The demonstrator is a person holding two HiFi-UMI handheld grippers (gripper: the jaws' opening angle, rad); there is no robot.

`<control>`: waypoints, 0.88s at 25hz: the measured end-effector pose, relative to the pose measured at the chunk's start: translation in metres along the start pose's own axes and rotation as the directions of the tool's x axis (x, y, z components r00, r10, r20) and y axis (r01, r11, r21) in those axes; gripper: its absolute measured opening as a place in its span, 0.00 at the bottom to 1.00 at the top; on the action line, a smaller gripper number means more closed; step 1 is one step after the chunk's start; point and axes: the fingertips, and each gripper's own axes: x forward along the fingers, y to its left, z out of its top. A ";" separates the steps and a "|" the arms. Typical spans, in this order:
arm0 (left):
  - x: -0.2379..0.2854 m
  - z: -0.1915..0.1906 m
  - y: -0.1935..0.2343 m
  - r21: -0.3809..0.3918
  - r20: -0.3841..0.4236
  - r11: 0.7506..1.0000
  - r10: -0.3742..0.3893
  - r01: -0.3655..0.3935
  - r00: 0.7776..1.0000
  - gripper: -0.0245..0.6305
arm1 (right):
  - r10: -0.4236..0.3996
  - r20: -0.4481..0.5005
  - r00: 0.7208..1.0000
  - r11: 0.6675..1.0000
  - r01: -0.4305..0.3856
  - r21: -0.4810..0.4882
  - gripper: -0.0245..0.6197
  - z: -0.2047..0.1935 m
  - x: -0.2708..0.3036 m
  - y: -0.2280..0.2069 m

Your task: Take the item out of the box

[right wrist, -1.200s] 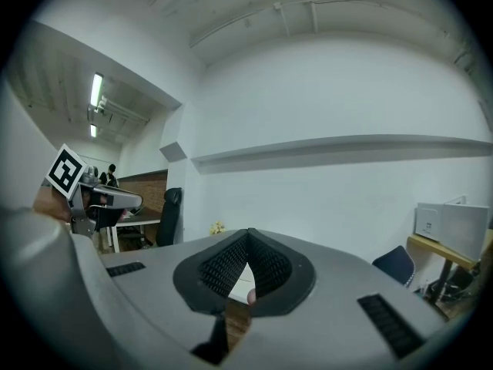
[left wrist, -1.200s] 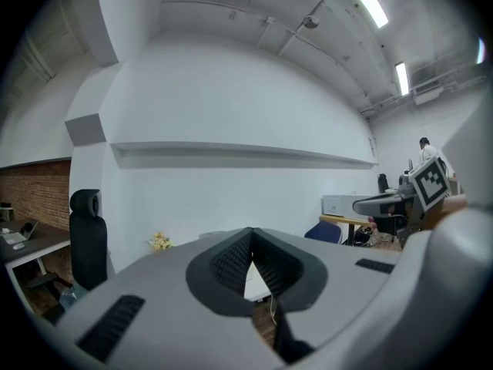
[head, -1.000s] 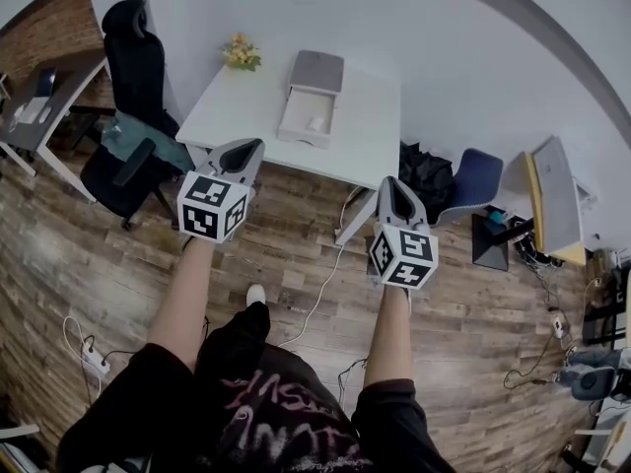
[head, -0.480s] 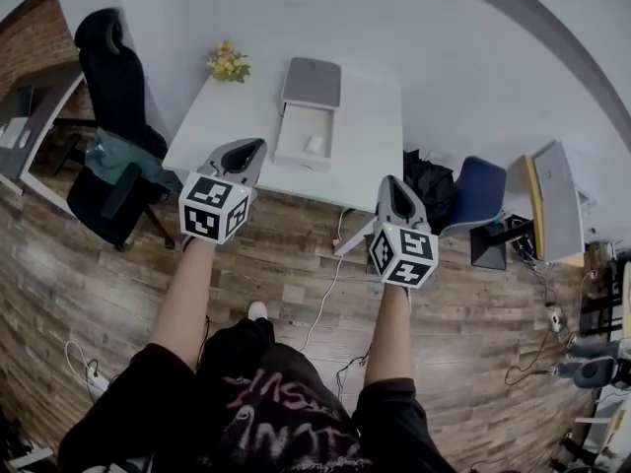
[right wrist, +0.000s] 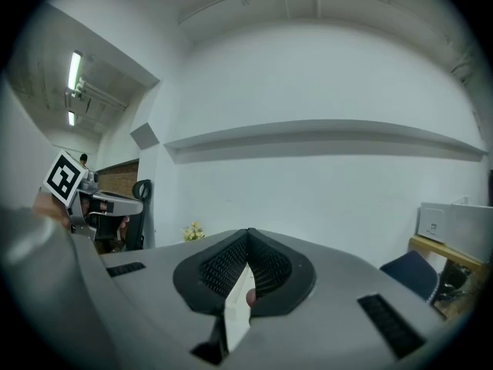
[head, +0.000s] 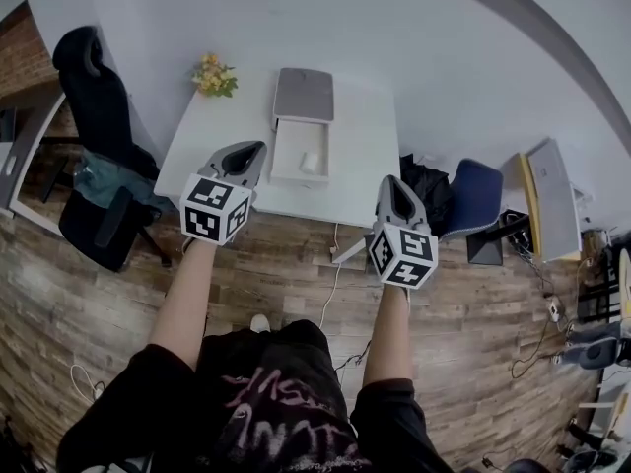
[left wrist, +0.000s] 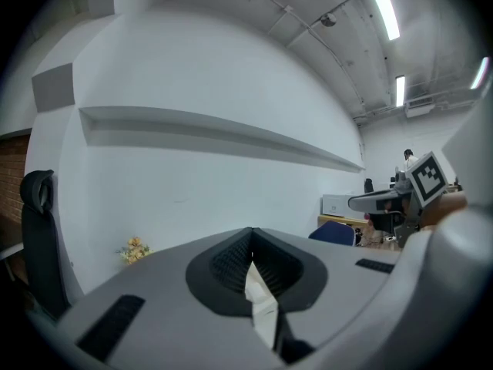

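On the white table [head: 227, 136] an open white box [head: 301, 152] lies with its grey lid [head: 304, 94] just behind it. A small white item [head: 312, 161] rests inside the box. My left gripper [head: 250, 150] hovers over the table's near edge, left of the box, jaws shut and empty. To the right, my right gripper [head: 392, 184] hangs at the table's near right corner, also shut with nothing in it. Both gripper views look at the white wall; the left gripper [left wrist: 250, 236] and the right gripper [right wrist: 247, 236] each show closed jaws.
A small bunch of yellow flowers [head: 213, 75] stands at the table's back left corner. A black office chair [head: 94, 106] is to the left, a black bag [head: 424, 180] and a blue chair [head: 475, 193] to the right. Cables [head: 330, 289] trail over the wooden floor.
The table and box have come closer, now right ahead of both grippers. The person's foot has stepped forward. Both grippers stay shut in the same pose.
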 end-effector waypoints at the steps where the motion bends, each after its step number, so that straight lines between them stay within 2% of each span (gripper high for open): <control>1: 0.005 0.002 0.002 -0.010 0.001 1.000 0.003 -0.003 1.000 0.04 | -0.004 0.001 1.000 1.000 0.004 0.000 0.05 0.002 0.004 -0.003; 5: 0.022 0.005 0.012 -0.041 0.008 0.999 0.009 -0.009 1.000 0.04 | -0.010 0.010 1.000 1.000 0.010 0.002 0.05 0.008 0.021 -0.013; 16: 0.097 0.006 0.024 -0.019 -0.025 0.998 0.059 -0.060 0.998 0.04 | 0.059 0.012 0.998 0.998 -0.060 0.024 0.05 0.009 0.096 -0.052; 22: 0.150 0.007 0.025 -0.021 -0.047 0.994 0.102 -0.103 0.994 0.04 | 0.095 0.027 0.995 0.995 -0.095 0.005 0.05 0.014 0.145 -0.092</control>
